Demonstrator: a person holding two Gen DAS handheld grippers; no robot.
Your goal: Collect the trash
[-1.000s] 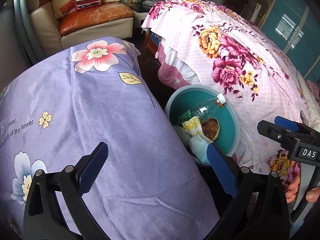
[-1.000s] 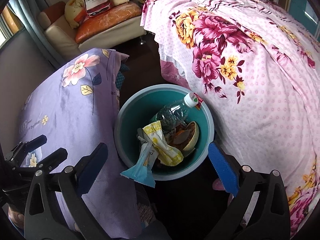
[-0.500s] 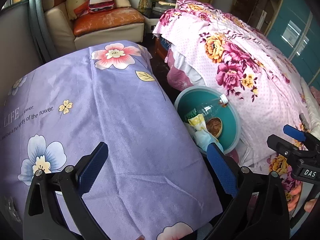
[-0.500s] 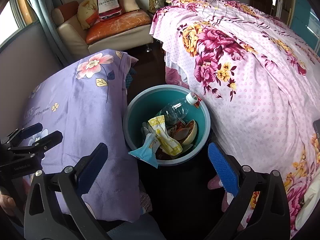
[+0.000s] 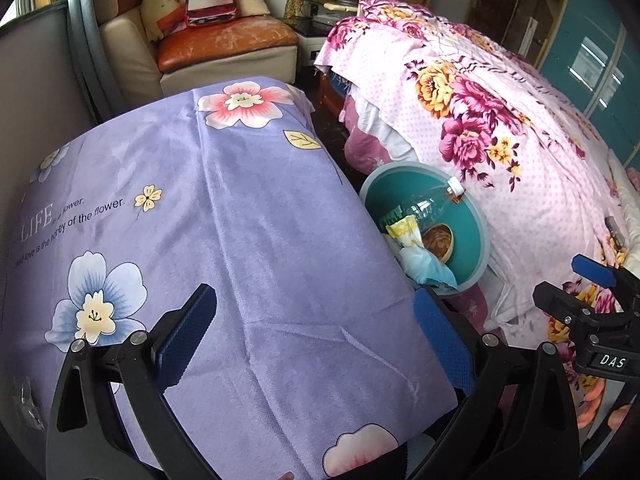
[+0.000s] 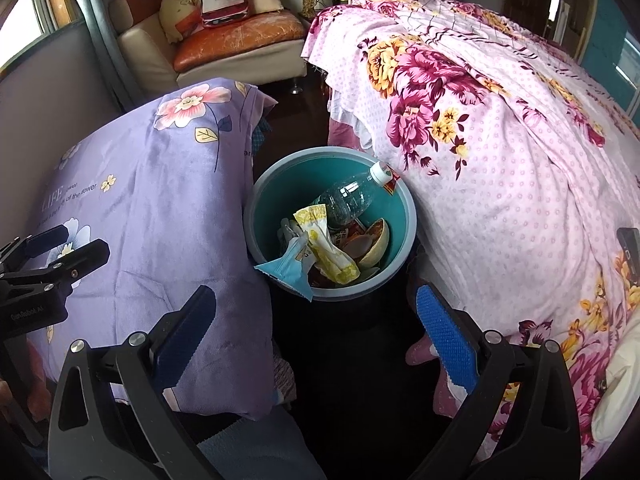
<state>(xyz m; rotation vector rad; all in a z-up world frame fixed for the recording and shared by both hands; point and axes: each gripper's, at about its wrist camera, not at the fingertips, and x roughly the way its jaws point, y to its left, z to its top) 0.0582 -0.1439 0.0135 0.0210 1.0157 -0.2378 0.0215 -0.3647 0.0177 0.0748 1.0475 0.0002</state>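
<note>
Your right claw (image 6: 316,332), jaws spread and empty, sits nearer the bin (image 6: 406,240) dead ahead; left claw (image 5: 316,336), likewise spread, over the purple surface (image 5: 240,220).

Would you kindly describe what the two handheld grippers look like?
Both are black plastic frames with silver bolts and blue textured pads on the fingers. The left gripper and the right gripper look alike. From the left camera, the right one carries a white "DAS" label; from the right camera, the left one carries small print too blurred to read. No cables or sleeves show.
</note>
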